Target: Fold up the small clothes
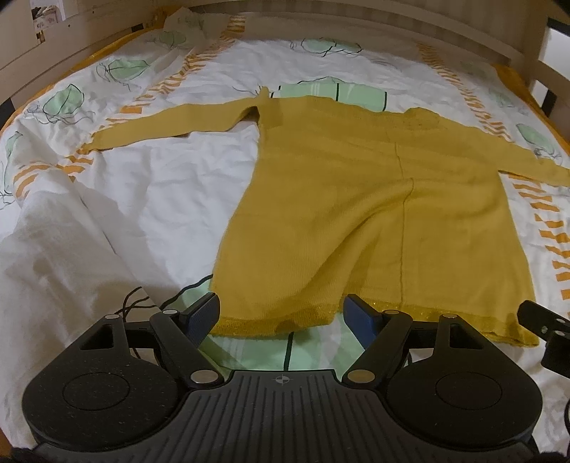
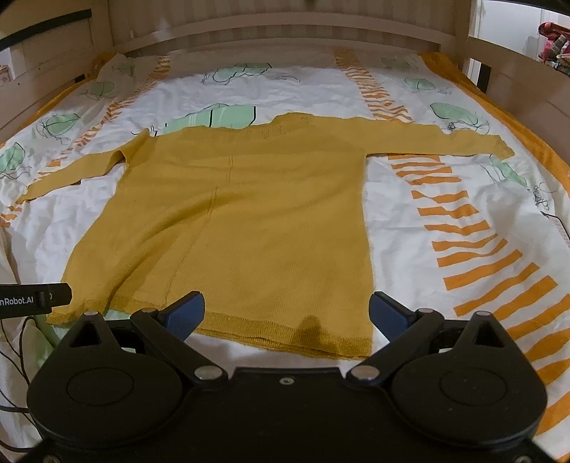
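A mustard-yellow long-sleeved sweater [image 1: 356,199] [image 2: 242,220] lies flat on the bed, hem toward me, both sleeves spread out sideways. My left gripper [image 1: 281,313] is open just above the hem's left part, its blue pads on either side of the hem edge, holding nothing. My right gripper [image 2: 286,313] is open over the hem's right part, with the right hem corner [image 2: 359,347] between its fingers, holding nothing. The right gripper's body [image 1: 545,331] shows at the right edge of the left wrist view; the left gripper's body [image 2: 32,299] shows at the left edge of the right wrist view.
The bed sheet [image 1: 149,199] [image 2: 445,199] is white with green leaf prints and orange stripes, rumpled at the left [image 1: 53,249]. A wooden bed frame [image 2: 285,32] runs round the far side and both sides. Black cables [image 2: 14,356] trail at the near left.
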Action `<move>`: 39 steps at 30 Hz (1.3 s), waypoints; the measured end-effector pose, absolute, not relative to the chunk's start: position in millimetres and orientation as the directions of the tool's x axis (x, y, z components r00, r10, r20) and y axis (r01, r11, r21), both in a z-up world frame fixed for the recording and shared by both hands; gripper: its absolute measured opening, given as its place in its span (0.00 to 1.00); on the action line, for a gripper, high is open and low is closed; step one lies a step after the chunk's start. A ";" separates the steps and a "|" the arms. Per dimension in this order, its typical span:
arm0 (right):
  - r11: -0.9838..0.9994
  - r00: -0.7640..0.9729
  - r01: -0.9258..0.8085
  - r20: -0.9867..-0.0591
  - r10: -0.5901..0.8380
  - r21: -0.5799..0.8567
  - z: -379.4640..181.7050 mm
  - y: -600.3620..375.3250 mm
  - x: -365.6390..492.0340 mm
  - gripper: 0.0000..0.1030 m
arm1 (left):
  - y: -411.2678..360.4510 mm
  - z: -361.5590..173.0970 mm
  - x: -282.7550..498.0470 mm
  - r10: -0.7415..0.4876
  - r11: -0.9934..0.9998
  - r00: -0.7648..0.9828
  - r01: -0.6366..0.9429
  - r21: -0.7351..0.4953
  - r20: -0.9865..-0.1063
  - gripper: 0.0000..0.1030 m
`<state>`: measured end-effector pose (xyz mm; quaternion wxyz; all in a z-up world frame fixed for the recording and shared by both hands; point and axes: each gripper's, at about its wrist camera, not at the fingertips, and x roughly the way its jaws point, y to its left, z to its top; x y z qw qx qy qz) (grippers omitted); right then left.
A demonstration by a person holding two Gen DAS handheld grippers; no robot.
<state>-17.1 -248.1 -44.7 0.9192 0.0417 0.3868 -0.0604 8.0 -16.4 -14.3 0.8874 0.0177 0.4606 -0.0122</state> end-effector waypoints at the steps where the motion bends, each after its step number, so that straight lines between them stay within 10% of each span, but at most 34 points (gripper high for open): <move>1: 0.989 0.693 0.145 -0.716 -0.079 0.031 -44.7 -248.4 -17.0 0.96 | -16.1 -14.2 8.5 -0.006 0.999 0.576 0.038 0.019 -0.817 0.73; 39: 0.981 0.650 0.171 -0.759 -0.040 0.095 -72.7 -264.0 -4.1 0.96 | -7.4 -23.0 18.6 -0.005 0.996 0.642 0.074 0.055 -0.767 0.73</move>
